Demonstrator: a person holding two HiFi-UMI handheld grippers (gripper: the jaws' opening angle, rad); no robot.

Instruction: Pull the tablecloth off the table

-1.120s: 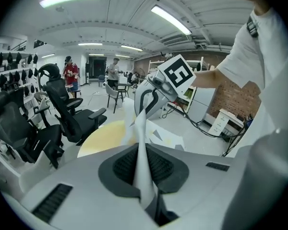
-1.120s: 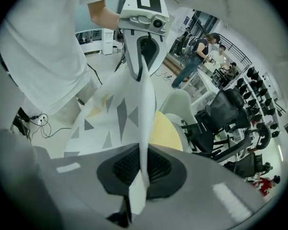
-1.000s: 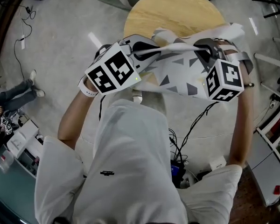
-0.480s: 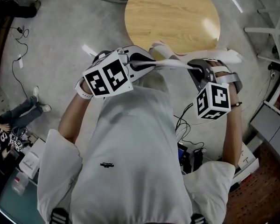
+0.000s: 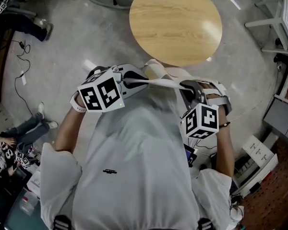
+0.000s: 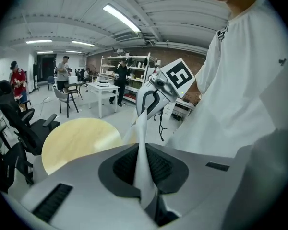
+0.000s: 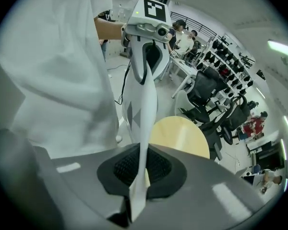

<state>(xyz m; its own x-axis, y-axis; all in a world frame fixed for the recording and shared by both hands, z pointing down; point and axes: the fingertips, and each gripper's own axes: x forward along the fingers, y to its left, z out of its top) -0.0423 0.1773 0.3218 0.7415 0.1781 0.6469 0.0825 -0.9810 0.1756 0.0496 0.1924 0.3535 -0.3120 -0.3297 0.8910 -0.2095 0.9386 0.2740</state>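
The white tablecloth point(image 5: 159, 82) with grey triangles is off the round wooden table point(image 5: 175, 23), which stands bare. The cloth is pulled taut as a narrow band between both grippers, close to the person's chest, with a bunch of it point(image 5: 155, 69) hanging on the table side. My left gripper point(image 5: 134, 80) is shut on one end, my right gripper point(image 5: 187, 86) on the other. In the left gripper view the cloth point(image 6: 143, 147) runs from the jaws point(image 6: 145, 164) to the right gripper point(image 6: 156, 92). In the right gripper view the cloth point(image 7: 144, 114) leads to the left gripper point(image 7: 149, 32).
Cables point(image 5: 19, 61) trail over the concrete floor at left, where a person's legs point(image 5: 31, 128) lie. White shelving point(image 5: 283, 28) and boxes point(image 5: 257, 152) stand at right. Office chairs point(image 7: 209, 92) and people stand beyond the table point(image 7: 180, 135).
Both grippers drew back from the table toward the body with the cloth. Its far part slid off the table's near edge, and the spread cloth has narrowed to a taut band.
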